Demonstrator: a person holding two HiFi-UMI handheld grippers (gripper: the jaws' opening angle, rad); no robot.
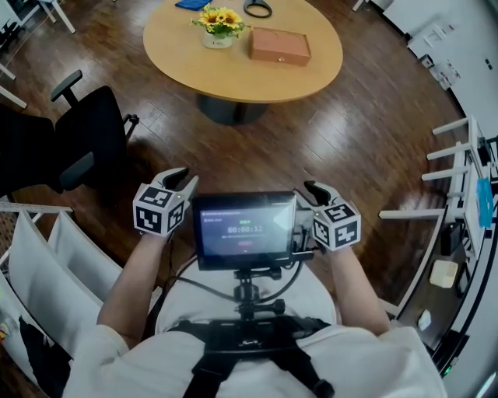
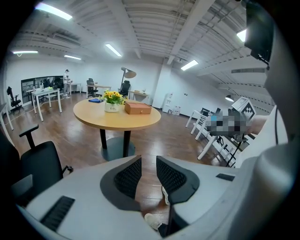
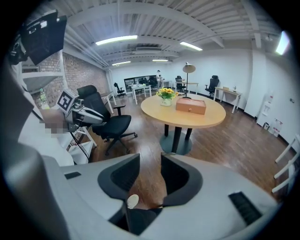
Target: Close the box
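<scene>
A brown wooden box (image 1: 279, 45) (image 2: 137, 108) (image 3: 191, 106) rests on the round wooden table (image 1: 233, 78), its lid lying flat. Beside it stands a pot of yellow flowers (image 1: 220, 23). Both grippers are far from the table, held close to my body on either side of a small monitor (image 1: 245, 229). My left gripper (image 1: 180, 180) (image 2: 148, 161) shows a narrow gap between its jaws with only floor behind it. The jaws of my right gripper (image 1: 315, 190) (image 3: 150, 159) stand wider apart and hold nothing.
A black office chair (image 1: 85, 140) stands left of the path to the table. White racks (image 1: 459, 179) line the right side and white bins (image 1: 47, 264) sit at my left. A black ring-shaped item (image 1: 257, 8) and a blue item (image 1: 192, 4) lie at the table's far edge.
</scene>
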